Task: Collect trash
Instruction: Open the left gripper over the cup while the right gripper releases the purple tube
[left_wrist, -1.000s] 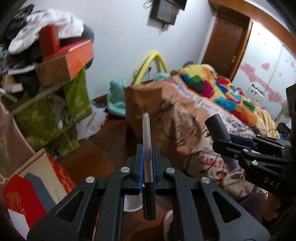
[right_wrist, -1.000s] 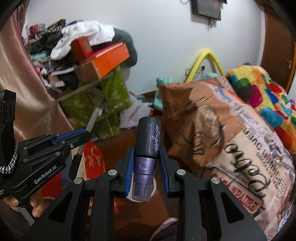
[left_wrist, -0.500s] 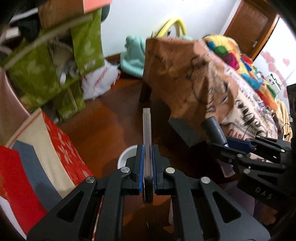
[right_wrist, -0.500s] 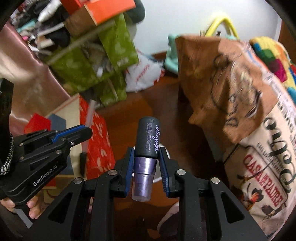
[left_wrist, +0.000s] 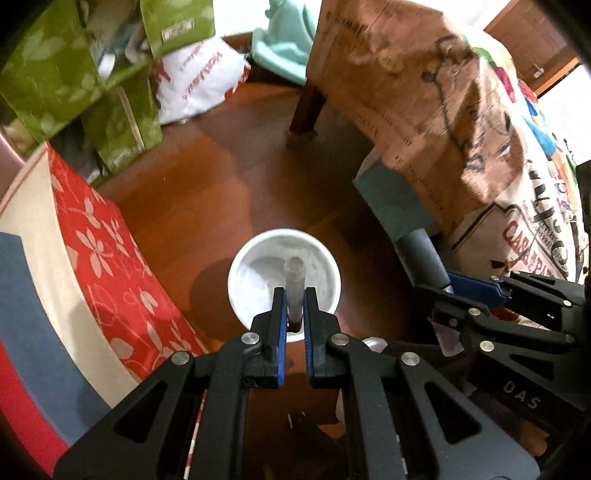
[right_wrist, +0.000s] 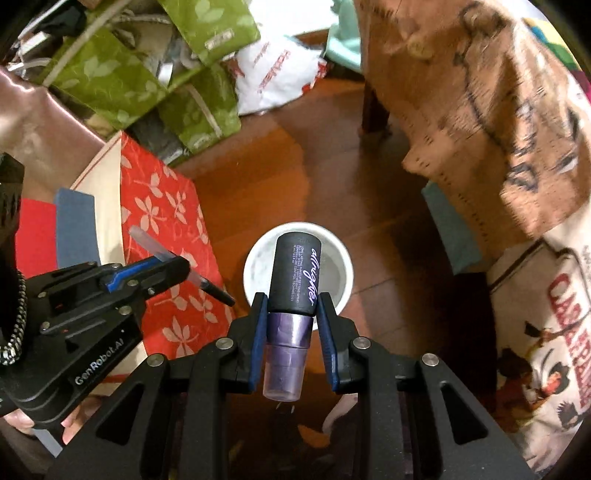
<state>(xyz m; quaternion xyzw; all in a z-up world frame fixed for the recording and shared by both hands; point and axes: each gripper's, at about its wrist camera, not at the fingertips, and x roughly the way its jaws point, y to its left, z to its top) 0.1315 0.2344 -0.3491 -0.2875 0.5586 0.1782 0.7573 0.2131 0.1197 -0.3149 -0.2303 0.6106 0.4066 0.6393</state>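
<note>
A bed (left_wrist: 461, 110) draped in a brown printed blanket fills the right side, above a dark wooden floor (left_wrist: 221, 177). Left of it lie a red flowered box (left_wrist: 110, 266) and green fabric bags (left_wrist: 74, 74). On the floor between them stands a small white bin (left_wrist: 284, 280), open at the top. The left tool (left_wrist: 293, 314) points steeply down over the bin, its blue pads clamped on a thin clear tube (left_wrist: 294, 288) with a black end. The right tool (right_wrist: 293, 328) also points down above the bin (right_wrist: 343, 273), gripping a purple bottle (right_wrist: 291, 317) with a black cap, cap toward the bin.
</note>
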